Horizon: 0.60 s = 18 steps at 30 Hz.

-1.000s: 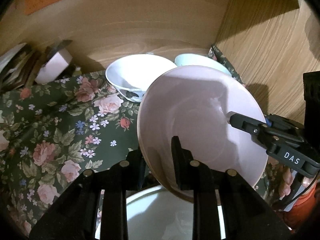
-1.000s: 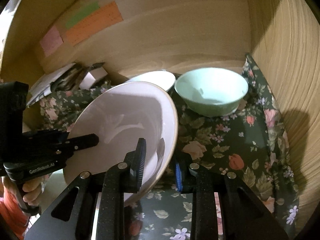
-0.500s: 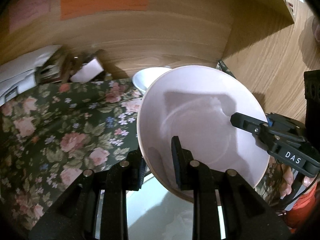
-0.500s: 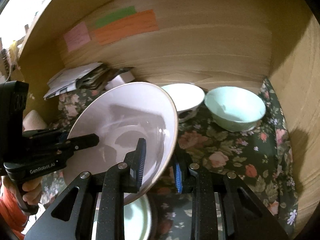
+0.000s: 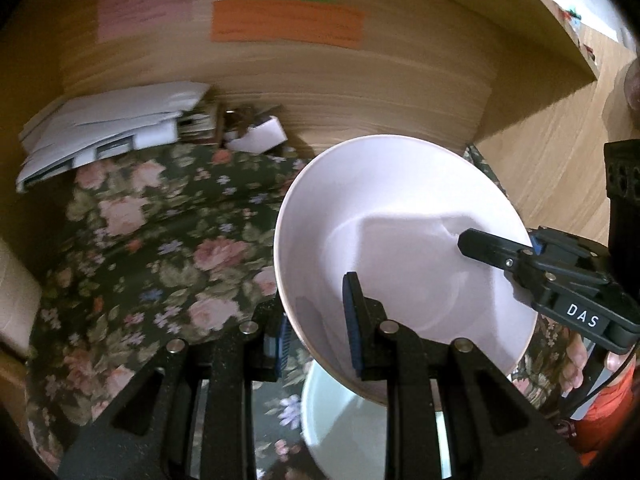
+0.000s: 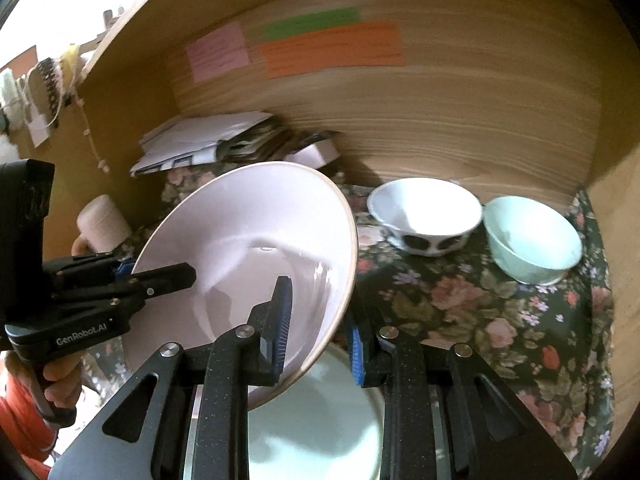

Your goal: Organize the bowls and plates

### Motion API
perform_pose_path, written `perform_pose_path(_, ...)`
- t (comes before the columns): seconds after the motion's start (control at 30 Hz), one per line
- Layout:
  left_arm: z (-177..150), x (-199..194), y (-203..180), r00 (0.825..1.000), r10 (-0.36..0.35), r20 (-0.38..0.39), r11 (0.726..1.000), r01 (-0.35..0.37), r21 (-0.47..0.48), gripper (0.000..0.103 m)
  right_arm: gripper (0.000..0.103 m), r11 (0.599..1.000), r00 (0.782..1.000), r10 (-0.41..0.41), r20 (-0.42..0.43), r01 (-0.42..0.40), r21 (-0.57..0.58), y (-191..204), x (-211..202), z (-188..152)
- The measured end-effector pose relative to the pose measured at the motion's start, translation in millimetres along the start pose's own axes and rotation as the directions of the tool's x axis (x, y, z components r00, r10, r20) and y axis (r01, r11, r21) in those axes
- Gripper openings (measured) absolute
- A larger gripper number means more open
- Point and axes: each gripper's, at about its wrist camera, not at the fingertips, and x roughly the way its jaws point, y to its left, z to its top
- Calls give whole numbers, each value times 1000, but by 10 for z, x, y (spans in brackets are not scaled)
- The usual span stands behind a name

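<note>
Pink plate [image 5: 400, 240] pinched at opposite rims by both grippers' jaws
Uneven hand motion could twist it free onto the pale plate [image 6: 316, 432] at bottom centre

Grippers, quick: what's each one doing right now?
Left gripper: shut on the pink plate, clamping its rim.
Right gripper: shut on the same pink plate, at the opposite rim.

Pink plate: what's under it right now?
Under the pink plate, held tilted by both claws, a pale green dish shows on the floral cloth. Most of that dish is covered by the plate and claws.
</note>
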Motion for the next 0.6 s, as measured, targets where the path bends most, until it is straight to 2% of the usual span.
perform_pose_path(0.6,-499,-509,710,993,115,29,986,-110,-125,24,23,986,991,117,-66,-124,-112,761,369,-38)
